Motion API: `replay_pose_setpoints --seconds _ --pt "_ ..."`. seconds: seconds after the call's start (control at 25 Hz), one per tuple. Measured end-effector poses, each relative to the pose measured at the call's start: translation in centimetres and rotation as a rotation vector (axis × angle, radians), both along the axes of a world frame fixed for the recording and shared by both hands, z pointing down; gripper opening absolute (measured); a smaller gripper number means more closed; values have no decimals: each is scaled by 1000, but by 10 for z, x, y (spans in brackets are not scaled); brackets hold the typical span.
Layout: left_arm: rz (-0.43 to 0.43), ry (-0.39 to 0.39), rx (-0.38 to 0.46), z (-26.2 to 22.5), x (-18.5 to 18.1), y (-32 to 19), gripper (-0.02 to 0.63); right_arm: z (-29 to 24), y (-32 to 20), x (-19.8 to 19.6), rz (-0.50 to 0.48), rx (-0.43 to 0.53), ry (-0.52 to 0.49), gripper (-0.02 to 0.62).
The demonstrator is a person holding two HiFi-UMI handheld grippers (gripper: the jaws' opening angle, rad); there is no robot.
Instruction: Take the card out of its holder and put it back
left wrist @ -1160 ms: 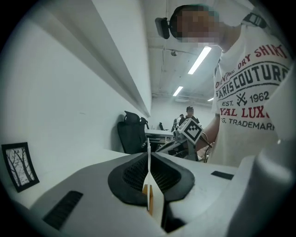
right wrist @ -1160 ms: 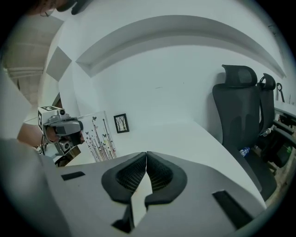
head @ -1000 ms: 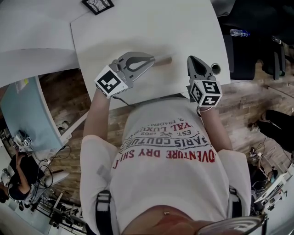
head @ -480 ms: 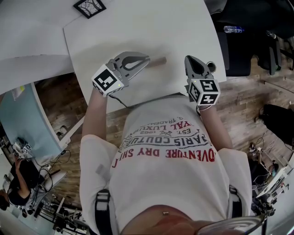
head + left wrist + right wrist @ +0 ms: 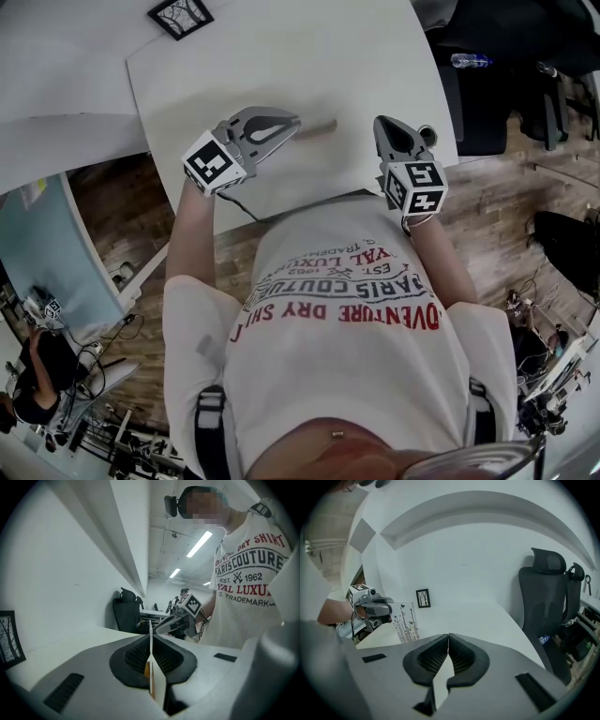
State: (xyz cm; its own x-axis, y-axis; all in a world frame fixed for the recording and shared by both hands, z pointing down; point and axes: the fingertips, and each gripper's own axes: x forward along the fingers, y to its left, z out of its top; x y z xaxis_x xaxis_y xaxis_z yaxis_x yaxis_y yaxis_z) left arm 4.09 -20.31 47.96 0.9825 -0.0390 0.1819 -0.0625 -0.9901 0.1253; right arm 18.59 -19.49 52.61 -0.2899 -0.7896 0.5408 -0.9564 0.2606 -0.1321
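Note:
My left gripper (image 5: 281, 129) is shut on the card holder (image 5: 319, 127), a thin clear sheet printed with butterflies and stems. It is held upright over the white table (image 5: 281, 56). In the left gripper view the card holder (image 5: 150, 639) shows edge-on, pinched between the pads. From the right gripper view I see the flat face of the card holder (image 5: 406, 619), sticking out of the left gripper (image 5: 389, 607). My right gripper (image 5: 394, 131) hovers to the right of the holder, apart from it. Its jaws are shut, tips touching, with nothing between them (image 5: 448, 636).
A small black-framed picture (image 5: 178, 14) stands at the table's far left corner. A black office chair (image 5: 546, 597) and a water bottle (image 5: 469, 61) are past the table's right edge. A small dark round object (image 5: 428, 134) sits by the right gripper.

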Motion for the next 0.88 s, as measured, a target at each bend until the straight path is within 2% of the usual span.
replay_pose_setpoints --seconds 0.16,0.6,0.88 --pt "6 1 14 -1 5 -1 37 1 3 -3 -17 -4 2 26" --pt "9 50 -41 1 7 -2 37 5 7 -2 -34 -27 5 25" --pt "49 71 -52 2 8 -6 37 5 13 -2 -58 -37 20 25"
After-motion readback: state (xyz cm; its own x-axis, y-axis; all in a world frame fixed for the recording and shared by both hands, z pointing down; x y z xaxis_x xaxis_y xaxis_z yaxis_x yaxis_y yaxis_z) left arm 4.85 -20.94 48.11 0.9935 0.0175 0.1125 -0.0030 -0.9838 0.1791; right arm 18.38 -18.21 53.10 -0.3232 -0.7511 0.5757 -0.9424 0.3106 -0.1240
